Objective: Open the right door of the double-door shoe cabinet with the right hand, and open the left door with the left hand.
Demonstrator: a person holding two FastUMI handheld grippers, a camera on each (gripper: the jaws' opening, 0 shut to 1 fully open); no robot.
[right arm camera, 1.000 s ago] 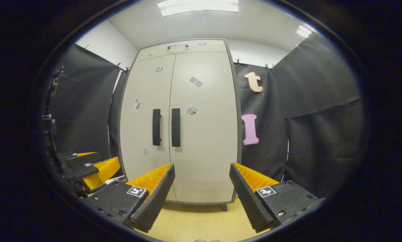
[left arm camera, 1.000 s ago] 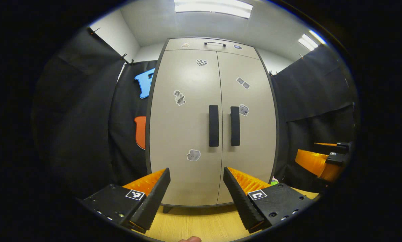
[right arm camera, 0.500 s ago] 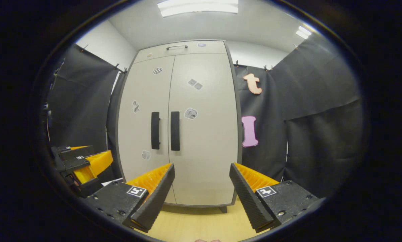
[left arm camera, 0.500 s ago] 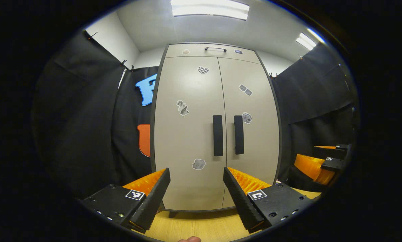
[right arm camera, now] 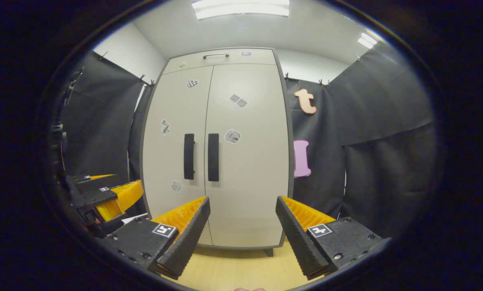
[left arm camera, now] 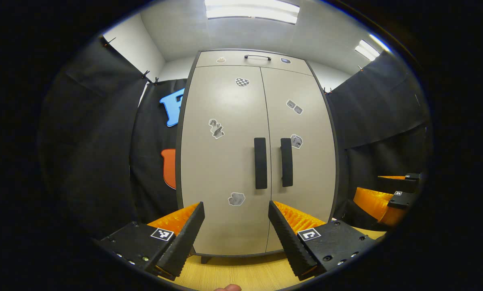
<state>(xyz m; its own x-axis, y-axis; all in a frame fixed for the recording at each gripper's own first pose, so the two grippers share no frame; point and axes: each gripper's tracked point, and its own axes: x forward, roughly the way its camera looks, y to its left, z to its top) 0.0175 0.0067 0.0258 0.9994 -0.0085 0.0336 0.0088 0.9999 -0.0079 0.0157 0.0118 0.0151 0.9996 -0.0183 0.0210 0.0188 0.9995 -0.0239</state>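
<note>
- Shoe cabinet (left arm camera: pixel 225 161): stands upright on the wooden floor (left arm camera: pixel 241 275), straight ahead in the left gripper view and a little to the left in the right gripper view.
- Left door (left arm camera: pixel 221 121) and right door (left arm camera: pixel 306 178): both lie flush with the cabinet front, closed, meeting at a narrow centre seam.
- Left handle (left arm camera: pixel 260 163) and right handle (left arm camera: pixel 286 162): two dark vertical bars, just beside the seam on either side, at mid height.
- Left gripper (left arm camera: pixel 236 210): fingers spread wide apart, nothing between them, touching nothing. It sits well apart from the cabinet, with the lower part of the left door seen through the gap. The left handle is above the fingertips.
- Right gripper (right arm camera: pixel 243 204): fingers likewise wide apart and empty, no contact with either door. The lower part of the right door shows between them; the right handle is up and to the left of the tips.
- Each gripper also appears at the edge of the other's view, off to the side and clear of the cabinet.
- Several small stickers (left arm camera: pixel 216 128) are on both doors.
</note>
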